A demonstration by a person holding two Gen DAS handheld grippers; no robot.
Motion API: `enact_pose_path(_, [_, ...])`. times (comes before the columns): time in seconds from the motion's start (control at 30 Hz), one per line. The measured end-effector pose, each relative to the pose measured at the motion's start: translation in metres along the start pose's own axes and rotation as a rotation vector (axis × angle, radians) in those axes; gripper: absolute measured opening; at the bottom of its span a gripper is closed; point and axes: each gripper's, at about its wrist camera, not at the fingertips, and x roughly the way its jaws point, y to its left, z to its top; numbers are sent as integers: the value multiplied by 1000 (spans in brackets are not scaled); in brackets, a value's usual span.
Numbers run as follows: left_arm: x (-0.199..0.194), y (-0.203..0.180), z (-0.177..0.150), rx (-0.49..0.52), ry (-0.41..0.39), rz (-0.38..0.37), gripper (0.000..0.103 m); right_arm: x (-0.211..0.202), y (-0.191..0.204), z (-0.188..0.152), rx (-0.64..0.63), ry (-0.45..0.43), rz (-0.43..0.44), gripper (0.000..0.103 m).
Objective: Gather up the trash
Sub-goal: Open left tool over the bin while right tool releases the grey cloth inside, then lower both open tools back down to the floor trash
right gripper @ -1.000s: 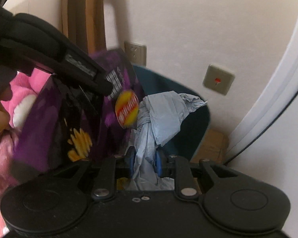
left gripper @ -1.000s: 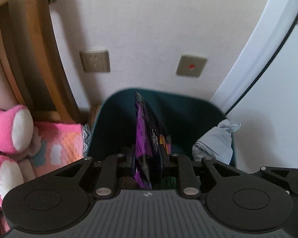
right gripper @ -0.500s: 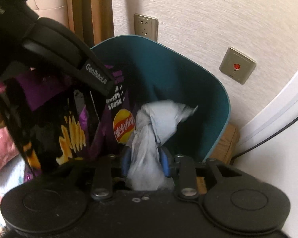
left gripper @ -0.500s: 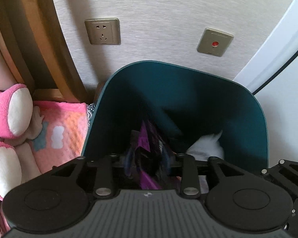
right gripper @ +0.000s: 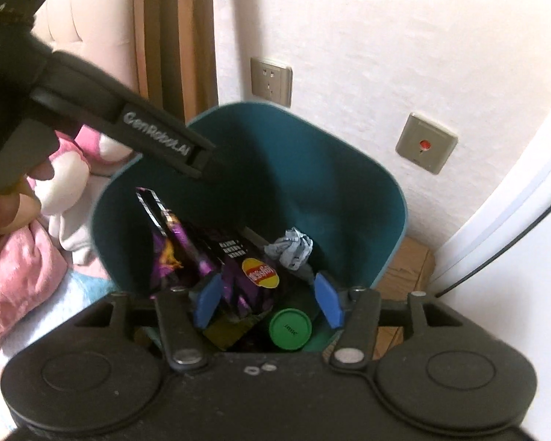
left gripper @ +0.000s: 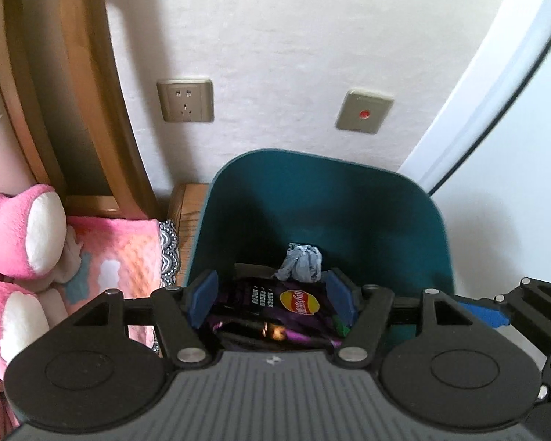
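Note:
A teal trash bin stands against the wall; it also shows in the right wrist view. Inside lie a purple chip bag, also seen from the right, and a crumpled grey-blue tissue wad, which the right view shows too, with a green-lidded container beside them. My left gripper is open and empty above the bin. My right gripper is open and empty above the bin. The left gripper's body crosses the right view.
A wooden bed frame with a pink blanket and pink plush toy is left of the bin. A wall socket and a red-button plate are on the wall behind. A white door frame is at right.
Both grippers have opened. The chip bag dropped from the left gripper and the tissue wad from the right gripper into the bin. Both grippers have lifted above the bin.

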Motion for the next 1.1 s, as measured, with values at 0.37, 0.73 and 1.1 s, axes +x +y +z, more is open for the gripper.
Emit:
enact_pose_path(0.37, [-89,11,-47,78,-91,-78,65,-66,37,-19,101,-113,-31,61])
enact_pose_path(0.73, [-151,21,-111,175,-132,-151,65,-125,96,-57,199,-212,-64,63])
enact_pose_path(1.1, [-154,28,-176,222,-109,-152,80,-134,131,-105,289,-224,-44,77])
